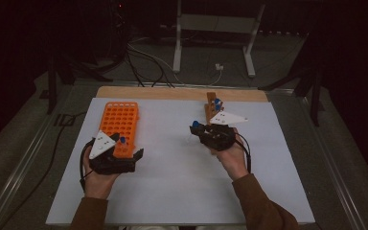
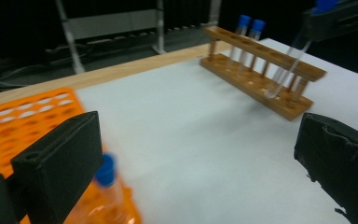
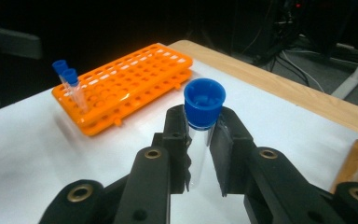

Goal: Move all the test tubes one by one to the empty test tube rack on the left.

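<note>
My right gripper (image 3: 204, 135) is shut on a clear test tube with a blue cap (image 3: 204, 103), held upright just above the white mat. In the high view that gripper (image 1: 197, 128) hovers just left of the wooden rack (image 1: 212, 111). From the left gripper view the held tube (image 2: 286, 70) hangs slanted in front of the wooden rack (image 2: 261, 74), which carries two blue-capped tubes (image 2: 244, 28). My left gripper (image 2: 198, 140) is open, with nothing between its jaws, at the near right corner of the orange rack (image 1: 120, 122). A capped tube (image 2: 106, 172) stands in that rack beside the left jaw.
The white mat (image 1: 172, 182) covers the table, with a strip of bare wood (image 1: 172, 92) along the far edge. Two blue-capped tubes (image 3: 70, 81) stand at the orange rack's (image 3: 126, 84) near end. Cables and a white metal stand (image 1: 177, 43) lie on the floor beyond the table.
</note>
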